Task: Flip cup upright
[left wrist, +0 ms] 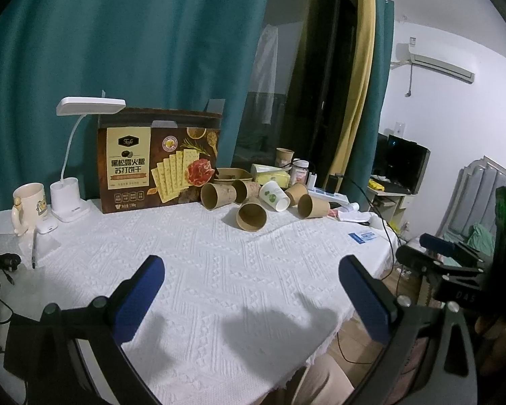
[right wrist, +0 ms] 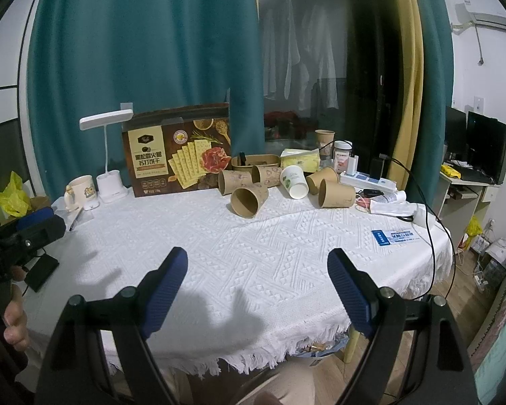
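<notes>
Both grippers hang over the near edge of the bench (right wrist: 286, 236), which is covered in a white textured cloth. The left gripper (left wrist: 251, 283) has its blue pads spread wide with nothing between them, and the right gripper (right wrist: 258, 280) is just as wide open and just as empty. Far across the cloth, a cluster of paper cups lies tipped on its side. The nearest brown cup (right wrist: 248, 201) has its open mouth turned toward us, a little in front of the others. Behind it lie two more brown cups (right wrist: 234, 182), a white cup (right wrist: 295, 182) with green print, and on the right another brown cup (right wrist: 335, 194) on its side. One brown cup (right wrist: 324, 141) stands upright at the back, near a jar. A cracker box (right wrist: 180, 153) stands to the left of the cluster, with a white desk lamp (right wrist: 109, 155) and a mug (right wrist: 81, 190) beyond it. A power strip (right wrist: 367, 180) sits on the right.
</notes>
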`<state>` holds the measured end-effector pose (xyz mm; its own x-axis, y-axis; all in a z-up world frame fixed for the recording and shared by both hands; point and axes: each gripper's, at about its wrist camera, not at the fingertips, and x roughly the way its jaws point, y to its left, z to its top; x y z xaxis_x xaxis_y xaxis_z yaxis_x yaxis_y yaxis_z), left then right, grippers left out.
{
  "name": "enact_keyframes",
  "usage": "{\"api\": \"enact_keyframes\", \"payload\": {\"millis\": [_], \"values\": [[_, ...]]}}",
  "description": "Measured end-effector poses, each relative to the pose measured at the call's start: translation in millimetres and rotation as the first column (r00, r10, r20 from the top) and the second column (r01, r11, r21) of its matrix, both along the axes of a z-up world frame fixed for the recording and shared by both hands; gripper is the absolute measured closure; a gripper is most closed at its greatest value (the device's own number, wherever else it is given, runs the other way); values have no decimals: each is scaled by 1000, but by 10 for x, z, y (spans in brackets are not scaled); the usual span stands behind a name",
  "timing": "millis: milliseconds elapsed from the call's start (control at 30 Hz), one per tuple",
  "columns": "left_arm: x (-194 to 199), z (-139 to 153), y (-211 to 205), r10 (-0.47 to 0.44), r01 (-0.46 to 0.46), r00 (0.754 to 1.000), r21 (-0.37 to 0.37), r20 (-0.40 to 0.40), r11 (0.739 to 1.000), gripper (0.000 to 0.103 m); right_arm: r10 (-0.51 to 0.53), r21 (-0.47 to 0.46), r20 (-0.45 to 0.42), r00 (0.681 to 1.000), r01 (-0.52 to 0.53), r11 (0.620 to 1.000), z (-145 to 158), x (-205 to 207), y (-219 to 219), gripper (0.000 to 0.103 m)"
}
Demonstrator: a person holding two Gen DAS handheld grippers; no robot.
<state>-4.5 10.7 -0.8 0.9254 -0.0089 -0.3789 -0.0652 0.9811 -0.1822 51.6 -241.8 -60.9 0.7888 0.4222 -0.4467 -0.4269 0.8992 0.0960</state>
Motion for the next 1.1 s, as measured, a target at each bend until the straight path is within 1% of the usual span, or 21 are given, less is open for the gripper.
{"api": "enact_keyframes", "payload": {"millis": [333, 533, 700, 800, 933, 1033, 1100], "values": [[-9, 12, -18, -10, 10, 1000, 2, 5, 1000, 0, 1, -1, 1, 1000, -1, 1000, -5, -4, 6, 20], [-1, 41, -38, -3, 3, 1000, 30, 8, 1000, 0, 1, 0, 0, 1000, -1, 1000, -13, 4, 4, 20], [76, 40, -42, -2, 2, 1000, 34, -4, 999, 0, 1, 3, -4, 1000, -1, 1000, -24, 19, -12, 20], [146, 26, -66, -6, 7, 1000, 41, -17, 999, 0, -3, 10, -12, 1000, 4, 1000, -43, 95, -54, 20], [317, -5, -123, -18, 22, 999, 62, -50, 998, 0, -12, 19, -28, 1000, 13, 1000, -90, 257, -120, 20], [556, -54, -158, -36, 44, 994, 75, -107, 996, 0, -15, 9, -54, 998, 16, 1000, -153, 438, -151, 20], [797, -114, -184, -60, 74, 984, 76, -168, 994, 0, -28, 1, -88, 996, 29, 1000, -223, 608, -188, 20]]}}
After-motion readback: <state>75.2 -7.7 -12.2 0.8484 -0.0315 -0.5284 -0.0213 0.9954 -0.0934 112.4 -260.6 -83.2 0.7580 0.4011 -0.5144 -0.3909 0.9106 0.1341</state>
